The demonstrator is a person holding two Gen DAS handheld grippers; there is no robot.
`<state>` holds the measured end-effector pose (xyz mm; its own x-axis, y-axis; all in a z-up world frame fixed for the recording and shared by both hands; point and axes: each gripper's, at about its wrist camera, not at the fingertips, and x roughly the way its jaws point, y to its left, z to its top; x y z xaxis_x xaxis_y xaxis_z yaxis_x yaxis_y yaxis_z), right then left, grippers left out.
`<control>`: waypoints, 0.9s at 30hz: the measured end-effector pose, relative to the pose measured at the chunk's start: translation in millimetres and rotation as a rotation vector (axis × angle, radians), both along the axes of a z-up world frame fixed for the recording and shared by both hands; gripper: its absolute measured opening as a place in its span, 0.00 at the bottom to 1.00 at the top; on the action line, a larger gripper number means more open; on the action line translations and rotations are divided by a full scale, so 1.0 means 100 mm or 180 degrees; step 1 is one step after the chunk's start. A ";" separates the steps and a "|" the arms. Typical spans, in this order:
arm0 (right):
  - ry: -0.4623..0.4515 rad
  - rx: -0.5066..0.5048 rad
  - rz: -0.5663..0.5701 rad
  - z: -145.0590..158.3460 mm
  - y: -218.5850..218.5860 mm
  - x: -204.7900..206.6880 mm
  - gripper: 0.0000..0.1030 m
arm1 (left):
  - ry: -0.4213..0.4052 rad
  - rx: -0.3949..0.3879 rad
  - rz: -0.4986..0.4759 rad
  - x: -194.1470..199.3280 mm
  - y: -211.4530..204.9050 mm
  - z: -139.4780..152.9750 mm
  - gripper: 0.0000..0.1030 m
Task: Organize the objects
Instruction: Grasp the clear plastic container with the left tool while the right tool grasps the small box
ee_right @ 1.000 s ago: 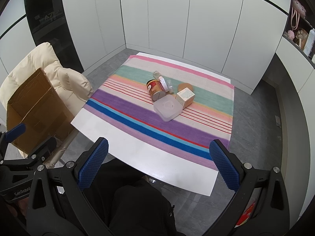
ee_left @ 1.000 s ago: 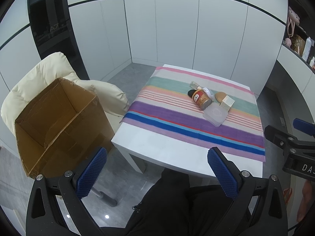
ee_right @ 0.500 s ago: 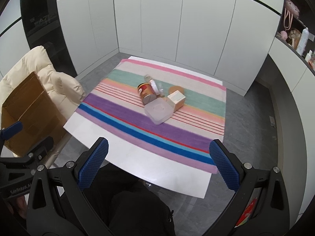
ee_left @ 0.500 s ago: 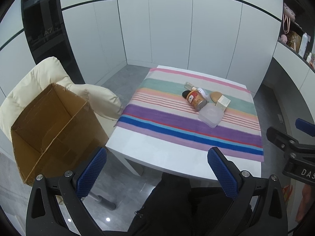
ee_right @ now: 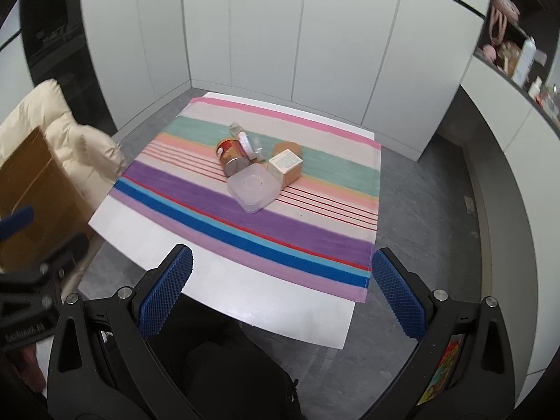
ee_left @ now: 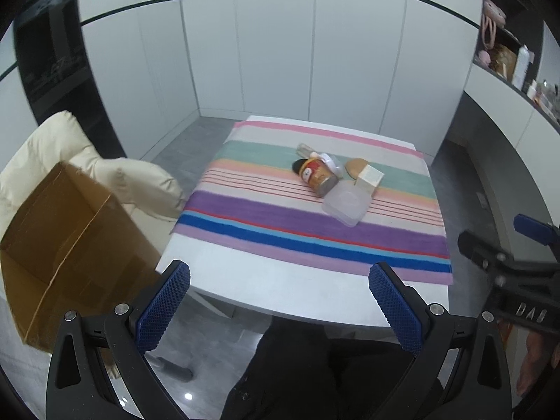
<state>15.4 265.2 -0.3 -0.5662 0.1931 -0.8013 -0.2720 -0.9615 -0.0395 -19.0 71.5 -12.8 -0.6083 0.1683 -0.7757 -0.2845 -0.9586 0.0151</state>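
Note:
A small heap lies mid-table on the striped cloth (ee_left: pixel 266 210): a jar on its side with a red label (ee_left: pixel 315 175) (ee_right: pixel 231 155), a clear plastic lidded container (ee_left: pixel 345 202) (ee_right: pixel 252 187), a small cream box (ee_left: pixel 368 177) (ee_right: pixel 286 166), a tan round piece (ee_left: pixel 354 166) and a small clear bottle (ee_right: pixel 245 138). My left gripper (ee_left: pixel 280 301) hangs open above the table's near edge, nothing between its blue pads. My right gripper (ee_right: pixel 281 288) is open too, equally far back from the heap. The right gripper also shows at the left wrist view's right edge (ee_left: pixel 507 262).
An open, empty cardboard box (ee_left: pixel 59 245) (ee_right: pixel 31 189) rests on a cream padded chair (ee_left: pixel 105 171) left of the white table (ee_left: pixel 280 290). White cabinets stand behind. Shelves with bottles and trinkets (ee_right: pixel 518 56) line the right wall. A person's dark-trousered legs (ee_left: pixel 315 378) are below.
Both grippers have pulled back and risen; the table and heap look smaller and farther. The jaws stayed open and nothing on the table moved.

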 end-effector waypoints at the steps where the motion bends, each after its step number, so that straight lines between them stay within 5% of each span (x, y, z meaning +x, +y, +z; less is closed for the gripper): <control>1: -0.0001 -0.0075 -0.0045 -0.01 0.05 -0.01 1.00 | -0.0006 -0.0028 -0.0040 -0.02 0.03 -0.01 1.00; 16: -0.0145 -0.0172 -0.0270 -0.25 0.56 -0.36 1.00 | -0.0342 -0.0001 -0.0331 -0.60 0.58 -0.30 1.00; 27: -0.0432 -0.0213 -0.0323 -0.83 0.97 -0.79 1.00 | -0.0527 -0.0205 -0.0444 -1.15 0.97 -0.81 0.99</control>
<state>-63.5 362.6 -83.1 -0.4323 0.1874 -0.8821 -0.3642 -0.9311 -0.0193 -134.3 168.7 -93.7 -0.4461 0.1888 -0.8749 -0.4180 -0.9083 0.0171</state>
